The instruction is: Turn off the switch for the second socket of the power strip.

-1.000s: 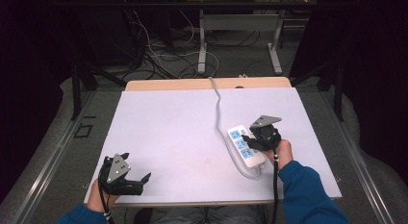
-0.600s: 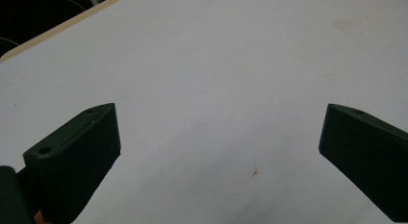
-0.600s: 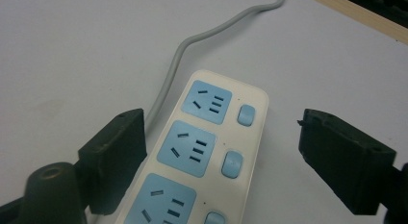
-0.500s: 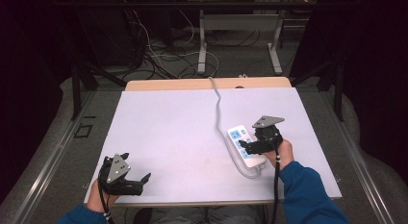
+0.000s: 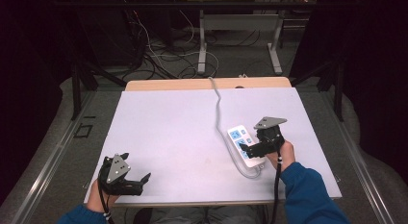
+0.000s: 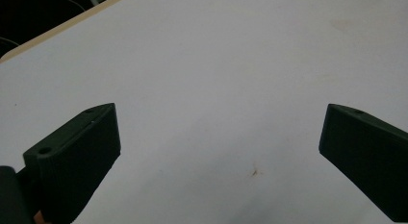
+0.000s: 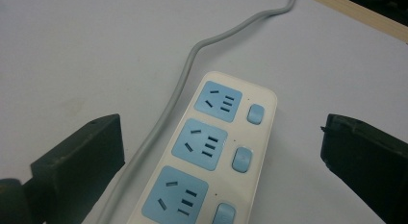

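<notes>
Power strip (image 5: 245,146): white body, lying flat on the right half of the counter (image 5: 168,132), long axis running roughly toward the far edge. Three pale blue socket panels in a row; beside each one a small blue rounded switch (image 7: 255,113).
Cord (image 5: 217,108): grey, runs in a loose wave from the strip's side toward the counter's far edge. A loop of it curls round the strip's near end in the high view.
Counter: pale lilac-white sheet on a light wood top; a strip of wood shows along the far edge.
Right gripper (image 5: 251,149): held in the person's right hand (image 5: 284,154), directly over the near end of the power strip. Jaws wide apart, holding nothing. Grey three-cornered plate on top.
Left gripper (image 5: 137,181): held in the person's left hand (image 5: 98,192) at the near left corner of the counter, well apart from the strip. Jaws spread wide, nothing between them.
Right gripper view, extra detail: socket slots and the individual switches are legible; the strip (image 7: 211,156) lies between the two black jaws without touching either; the cord (image 7: 192,70) passes just inside one jaw.
Left gripper view, extra detail: bare counter surface (image 6: 216,80) between the jaws, with a small brownish speck (image 6: 254,173) and a faint stain.
High view, extra detail: blue sleeves, both grippers' relative positions, cables (image 5: 144,51) on the floor and table legs (image 5: 202,41) beyond the counter.
</notes>
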Available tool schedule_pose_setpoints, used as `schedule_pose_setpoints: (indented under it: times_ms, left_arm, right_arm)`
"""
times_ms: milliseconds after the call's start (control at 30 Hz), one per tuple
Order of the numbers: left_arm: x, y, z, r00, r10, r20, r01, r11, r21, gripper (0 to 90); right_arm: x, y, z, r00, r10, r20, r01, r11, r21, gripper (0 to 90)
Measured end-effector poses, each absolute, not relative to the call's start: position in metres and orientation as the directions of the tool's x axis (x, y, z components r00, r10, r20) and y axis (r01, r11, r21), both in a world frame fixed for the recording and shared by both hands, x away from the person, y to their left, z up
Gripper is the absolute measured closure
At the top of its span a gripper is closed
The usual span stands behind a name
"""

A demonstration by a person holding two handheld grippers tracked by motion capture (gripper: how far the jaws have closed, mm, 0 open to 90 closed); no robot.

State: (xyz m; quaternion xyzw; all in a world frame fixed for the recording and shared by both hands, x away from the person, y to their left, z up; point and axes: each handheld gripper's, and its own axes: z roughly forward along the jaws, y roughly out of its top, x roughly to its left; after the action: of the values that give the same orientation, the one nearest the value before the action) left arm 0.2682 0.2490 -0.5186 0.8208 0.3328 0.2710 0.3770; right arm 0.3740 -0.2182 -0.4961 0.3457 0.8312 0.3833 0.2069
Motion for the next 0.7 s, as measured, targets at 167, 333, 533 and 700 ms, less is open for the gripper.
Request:
schedule_pose_setpoints:
  times_ms: [167, 333, 533, 700]
  left_arm:
    - [0.268, 0.249, -0.519, 0.628, 0.753, 0.196, 0.342, -0.494, 0.800, 0.6]
    - [0.268, 0.250, -0.518, 0.628, 0.750, 0.206, 0.337, -0.501, 0.797, 0.6]
    - [0.268, 0.249, -0.518, 0.628, 0.754, 0.193, 0.343, -0.491, 0.801, 0.6]
    - [0.268, 0.249, -0.518, 0.628, 0.754, 0.193, 0.343, -0.491, 0.801, 0.6]
  right_arm:
    - [0.370, -0.221, -0.494, -0.673, 0.736, -0.075, 0.418, 0.462, 0.782, 0.0]
    - [0.365, -0.224, -0.492, -0.670, 0.739, -0.072, 0.415, 0.452, 0.789, 0.0]
    - [0.358, -0.227, -0.491, -0.669, 0.739, -0.076, 0.410, 0.452, 0.792, 0.0]
    - [0.353, -0.229, -0.490, -0.670, 0.738, -0.082, 0.403, 0.454, 0.795, 0.0]
